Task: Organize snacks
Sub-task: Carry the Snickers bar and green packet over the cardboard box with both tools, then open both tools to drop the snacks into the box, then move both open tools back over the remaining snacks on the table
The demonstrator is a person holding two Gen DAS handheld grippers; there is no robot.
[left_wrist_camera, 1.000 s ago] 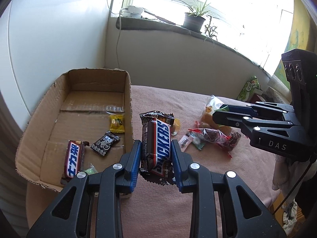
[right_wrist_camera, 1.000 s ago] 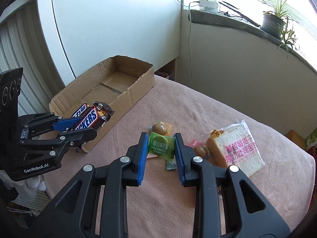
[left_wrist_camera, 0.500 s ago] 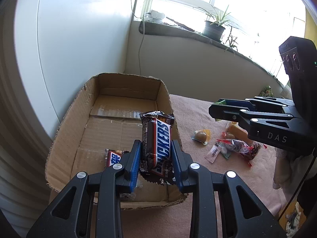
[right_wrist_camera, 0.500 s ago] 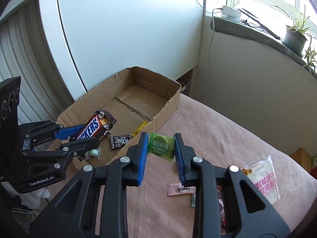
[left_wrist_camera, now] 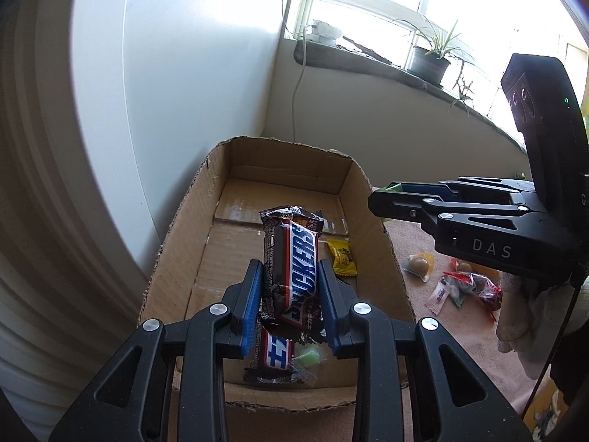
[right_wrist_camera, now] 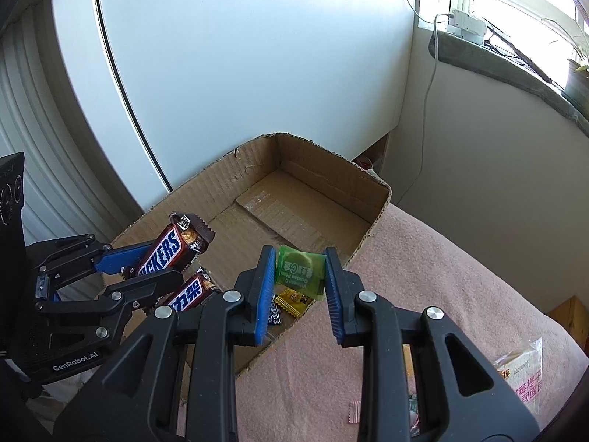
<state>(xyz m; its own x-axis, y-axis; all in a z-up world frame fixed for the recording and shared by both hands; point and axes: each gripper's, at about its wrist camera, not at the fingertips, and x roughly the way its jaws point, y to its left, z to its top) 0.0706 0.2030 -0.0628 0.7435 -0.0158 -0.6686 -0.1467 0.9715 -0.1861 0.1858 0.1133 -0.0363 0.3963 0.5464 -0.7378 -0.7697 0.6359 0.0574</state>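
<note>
Snacks are split between 2 places: some in the cardboard box [left_wrist_camera: 184, 258], the rest loose on the pink cloth [right_wrist_camera: 423, 258]. Nearest in the left wrist view, the left gripper [left_wrist_camera: 291, 291] pinches a Snickers bar [left_wrist_camera: 292, 265] between its blue pads, the bar pointing toward 12 o'clock above the box floor. 1 second ago that bar hung over the cloth just beside the box wall; now it is over the box itself, which fills the middle of the view. Under the bar lie a second red bar [left_wrist_camera: 276, 353] and a pale green candy [left_wrist_camera: 309, 355], with a yellow candy [left_wrist_camera: 342, 258] at 1 o'clock.

The right gripper [right_wrist_camera: 300, 276] clamps a green sachet [right_wrist_camera: 300, 270]. 1 second ago it was over the loose pile on the cloth; now it hangs at the near wall of the box, with the yellow candy and a dark packet [right_wrist_camera: 274, 311] just below it.

Only the left view shows the loose pile at 3 o'clock: a round wrapped sweet [left_wrist_camera: 418, 265], a white stick sachet [left_wrist_camera: 440, 294] and a red-wrapped snack [left_wrist_camera: 475, 285], plus a white-gloved hand [left_wrist_camera: 515, 316] under the right gripper. Only the right view shows the bread packet [right_wrist_camera: 522, 372] at 4 o'clock and a pink sachet [right_wrist_camera: 355, 412] near the bottom edge.

Farther off, a cable [left_wrist_camera: 296, 84] runs down the wall to the windowsill [left_wrist_camera: 368, 59], where a potted plant [left_wrist_camera: 430, 59] stands. The right gripper's body hides part of the cloth in the left view.
</note>
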